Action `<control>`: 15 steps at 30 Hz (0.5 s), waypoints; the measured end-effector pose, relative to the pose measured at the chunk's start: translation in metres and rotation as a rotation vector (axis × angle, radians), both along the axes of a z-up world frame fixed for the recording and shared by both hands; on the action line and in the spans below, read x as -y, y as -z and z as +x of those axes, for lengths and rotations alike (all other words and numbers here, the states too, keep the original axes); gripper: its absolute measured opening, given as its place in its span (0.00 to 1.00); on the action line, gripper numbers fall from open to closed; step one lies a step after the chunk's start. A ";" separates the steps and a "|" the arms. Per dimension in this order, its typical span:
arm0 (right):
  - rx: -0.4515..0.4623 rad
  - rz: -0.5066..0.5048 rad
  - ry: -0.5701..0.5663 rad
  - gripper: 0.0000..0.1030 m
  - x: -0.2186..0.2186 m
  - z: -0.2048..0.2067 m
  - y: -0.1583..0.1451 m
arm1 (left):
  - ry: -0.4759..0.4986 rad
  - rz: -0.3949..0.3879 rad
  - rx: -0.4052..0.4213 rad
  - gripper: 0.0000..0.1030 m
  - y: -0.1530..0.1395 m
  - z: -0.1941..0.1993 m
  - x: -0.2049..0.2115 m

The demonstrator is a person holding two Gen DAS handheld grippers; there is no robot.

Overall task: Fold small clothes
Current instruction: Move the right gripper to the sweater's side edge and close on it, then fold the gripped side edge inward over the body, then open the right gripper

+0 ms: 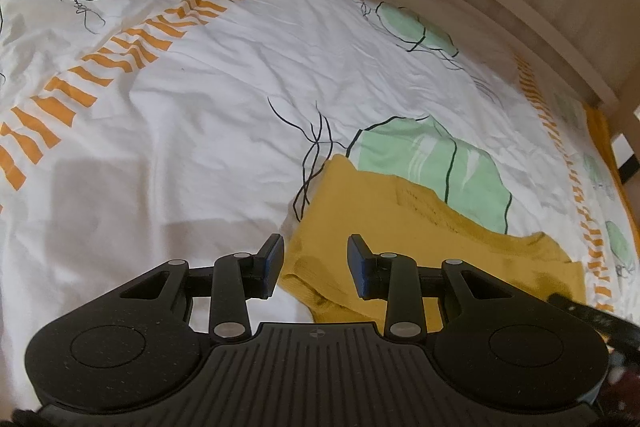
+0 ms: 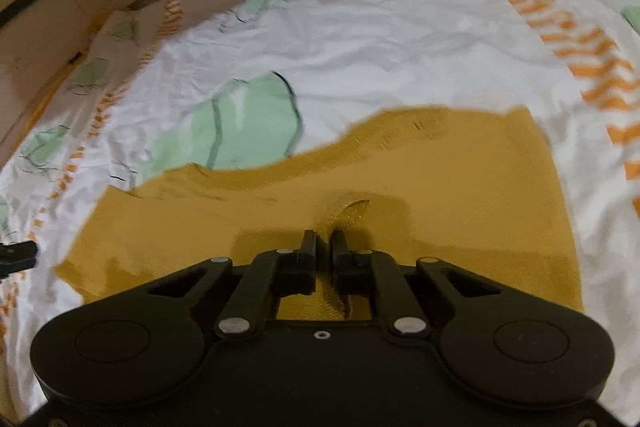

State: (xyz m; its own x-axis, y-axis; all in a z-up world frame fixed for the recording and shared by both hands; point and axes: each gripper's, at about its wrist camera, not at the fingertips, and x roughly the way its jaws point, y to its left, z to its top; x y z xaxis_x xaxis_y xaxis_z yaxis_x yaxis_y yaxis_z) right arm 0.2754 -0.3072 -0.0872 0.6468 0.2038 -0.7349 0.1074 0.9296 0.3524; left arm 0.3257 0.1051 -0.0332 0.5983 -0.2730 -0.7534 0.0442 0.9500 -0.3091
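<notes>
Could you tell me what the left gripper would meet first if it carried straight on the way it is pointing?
Probably the mustard-yellow knit garment: the left gripper has open jaws over its near corner, angled down toward the white patterned bedsheet. Depth is unclear.

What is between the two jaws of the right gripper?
A pinched ridge of the yellow garment, seen in the right wrist view; the right gripper is shut on it.

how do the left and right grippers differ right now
The left gripper has its fingers apart over the edge of the mustard-yellow knit garment, gripping nothing. The right gripper has its fingers closed, pinching a raised fold mid-garment. Both are black and angled down over the white patterned bedsheet.
</notes>
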 end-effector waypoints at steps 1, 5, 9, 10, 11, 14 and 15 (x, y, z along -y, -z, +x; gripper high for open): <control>0.018 0.004 -0.021 0.13 -0.002 -0.001 -0.009 | -0.003 -0.001 0.000 0.33 0.000 0.000 0.000; 0.108 0.042 -0.059 0.12 0.006 -0.008 -0.051 | -0.001 0.000 -0.005 0.33 0.001 0.000 0.001; 0.159 -0.023 -0.016 0.12 0.033 -0.014 -0.078 | 0.009 0.009 -0.006 0.33 0.001 0.001 0.003; 0.156 -0.043 0.011 0.12 0.042 -0.013 -0.079 | 0.011 0.012 -0.007 0.33 0.002 0.001 0.005; 0.146 -0.061 0.038 0.12 0.051 -0.012 -0.077 | 0.015 0.016 -0.008 0.33 0.003 0.001 0.006; 0.095 -0.083 0.080 0.12 0.068 -0.006 -0.062 | 0.032 0.029 -0.015 0.33 0.006 0.001 0.011; 0.080 -0.088 0.086 0.12 0.069 -0.005 -0.056 | 0.041 0.035 -0.019 0.33 0.007 0.001 0.014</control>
State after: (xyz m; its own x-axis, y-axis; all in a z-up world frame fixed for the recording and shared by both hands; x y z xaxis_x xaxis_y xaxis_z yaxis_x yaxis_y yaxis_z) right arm 0.2702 -0.3766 -0.0316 0.7163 0.0821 -0.6930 0.1626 0.9461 0.2802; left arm 0.3271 0.0914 -0.0404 0.5729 -0.2703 -0.7738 0.0775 0.9577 -0.2771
